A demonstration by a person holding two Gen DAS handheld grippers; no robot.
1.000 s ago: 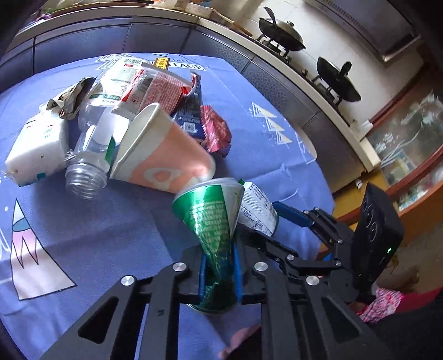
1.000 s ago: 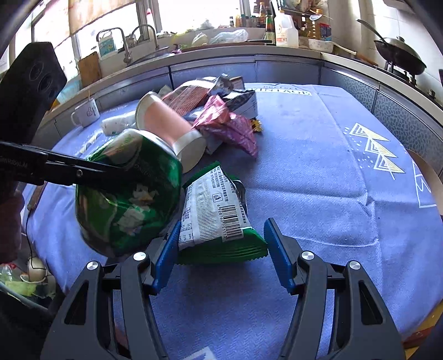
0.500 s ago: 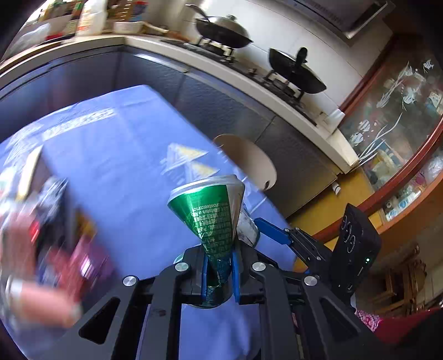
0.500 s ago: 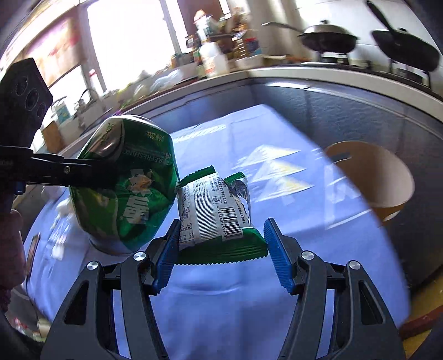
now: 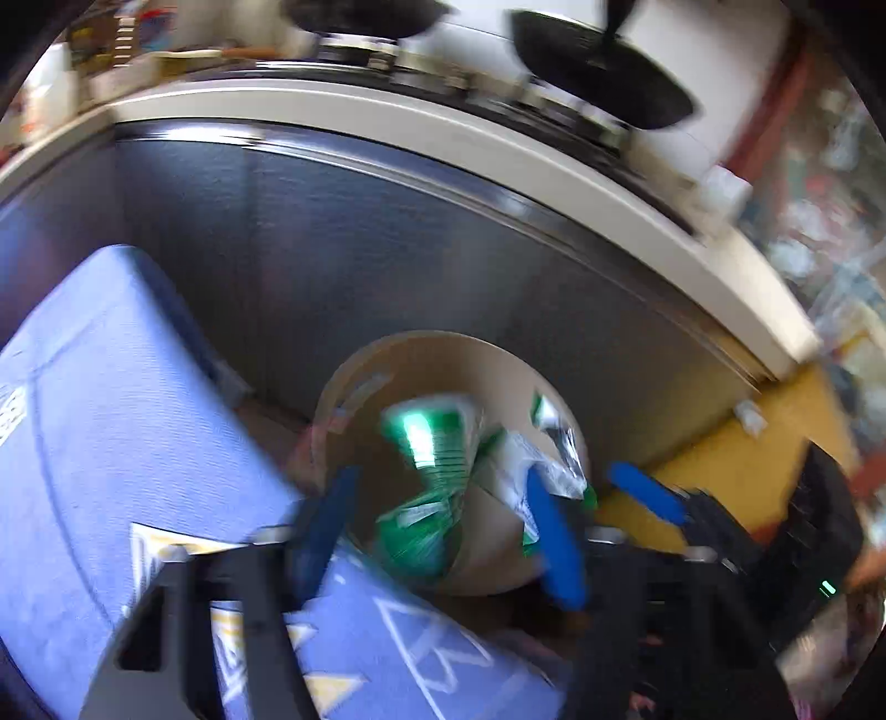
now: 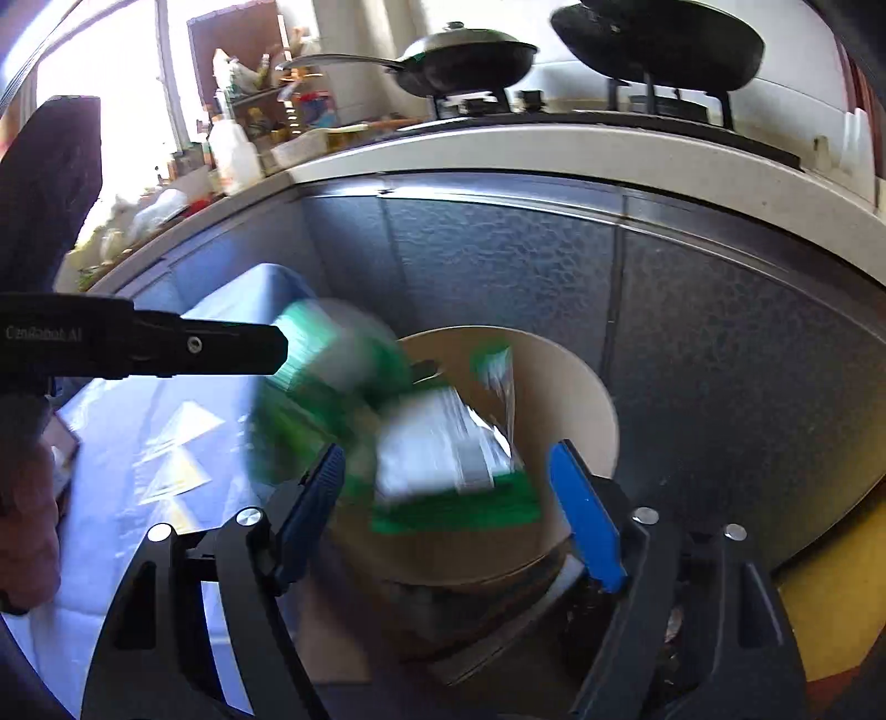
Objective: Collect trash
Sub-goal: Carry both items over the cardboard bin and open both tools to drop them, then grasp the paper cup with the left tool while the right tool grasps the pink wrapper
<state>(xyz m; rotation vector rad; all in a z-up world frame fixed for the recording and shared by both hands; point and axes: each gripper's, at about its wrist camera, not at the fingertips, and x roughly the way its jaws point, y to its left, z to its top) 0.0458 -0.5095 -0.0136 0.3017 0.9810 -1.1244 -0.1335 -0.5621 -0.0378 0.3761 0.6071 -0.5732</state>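
A crushed green can [image 5: 432, 476] hangs blurred between my left gripper's [image 5: 443, 531] spread blue fingers, over the round beige bin [image 5: 459, 371] beside the table; it touches neither finger. In the right wrist view the can [image 6: 326, 399] and a green-and-white snack packet [image 6: 448, 465] are both blurred over the bin [image 6: 559, 376]. My right gripper [image 6: 459, 520] is open around the packet, which is loose from the pads. The packet also shows in the left wrist view [image 5: 531, 459].
The blue tablecloth's edge [image 5: 111, 421] lies left of the bin. A dark cabinet front [image 6: 498, 260] and a counter with pans [image 6: 470, 50] stand behind it. Yellow floor [image 5: 736, 465] shows at the right.
Both grippers swung from over the table to over the bin. The left gripper opened and let go of the can; the right opened wider and the packet is dropping.
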